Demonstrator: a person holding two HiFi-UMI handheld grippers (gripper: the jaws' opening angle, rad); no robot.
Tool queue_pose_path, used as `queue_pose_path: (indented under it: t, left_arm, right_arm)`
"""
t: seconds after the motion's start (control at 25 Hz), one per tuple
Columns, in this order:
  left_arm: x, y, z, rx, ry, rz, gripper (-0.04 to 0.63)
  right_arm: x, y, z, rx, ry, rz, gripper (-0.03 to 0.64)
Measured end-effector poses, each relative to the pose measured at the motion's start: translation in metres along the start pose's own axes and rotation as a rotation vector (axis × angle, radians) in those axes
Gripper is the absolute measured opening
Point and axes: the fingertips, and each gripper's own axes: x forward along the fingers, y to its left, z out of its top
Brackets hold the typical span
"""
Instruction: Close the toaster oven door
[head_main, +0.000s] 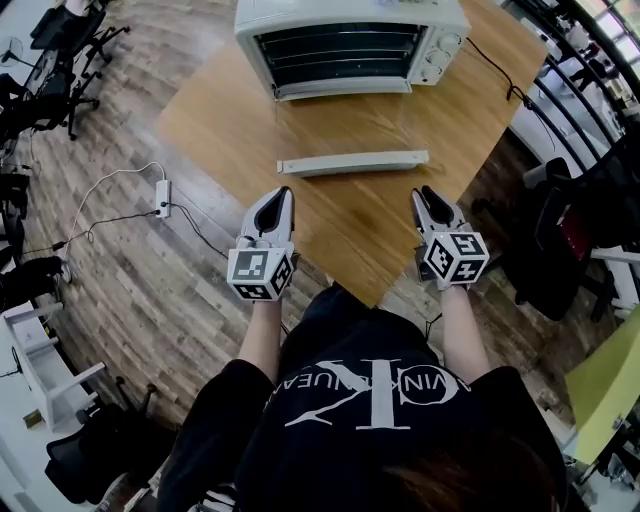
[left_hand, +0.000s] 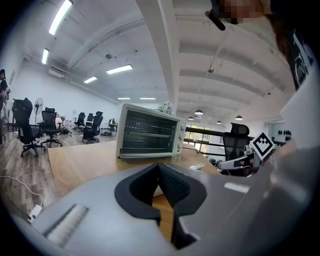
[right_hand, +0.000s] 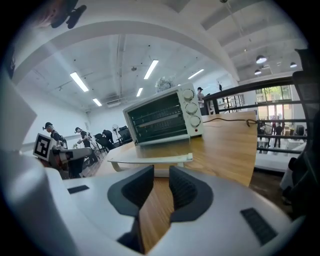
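A white toaster oven (head_main: 350, 45) stands at the far end of the wooden table (head_main: 220, 120), its racks showing. Its glass door lies open and flat toward me, and the white door handle (head_main: 352, 162) marks its front edge. My left gripper (head_main: 284, 193) hovers near the table's front edge, short of the handle's left end, shut on nothing. My right gripper (head_main: 424, 193) hangs short of the handle's right end, its jaws a narrow gap apart and empty. In the right gripper view the door handle (right_hand: 150, 160) lies just ahead of the gripper (right_hand: 161, 175), before the oven (right_hand: 160, 120). The left gripper view shows that gripper (left_hand: 159, 167) facing the oven (left_hand: 149, 132).
A black power cord (head_main: 495, 65) runs off the table's right side. The table's corner (head_main: 375, 295) points at my body. A power strip (head_main: 163, 197) lies on the floor to the left, office chairs (head_main: 60, 60) stand farther left, and a black chair (head_main: 570, 230) stands on the right.
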Motion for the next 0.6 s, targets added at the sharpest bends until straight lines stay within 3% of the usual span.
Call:
queue_pose_path:
  t: [0.32,0.6]
  left_arm:
    - [0.032,0.005,-0.007,-0.010,0.018,-0.071,0.012]
    - [0.044,-0.003,-0.011,-0.005,0.040,-0.093,0.012]
  right_arm:
    - [0.028,-0.019,-0.008,-0.006,0.099,-0.095,0.057]
    - [0.053,-0.033,-0.014,-0.012,0.167,-0.124,0.058]
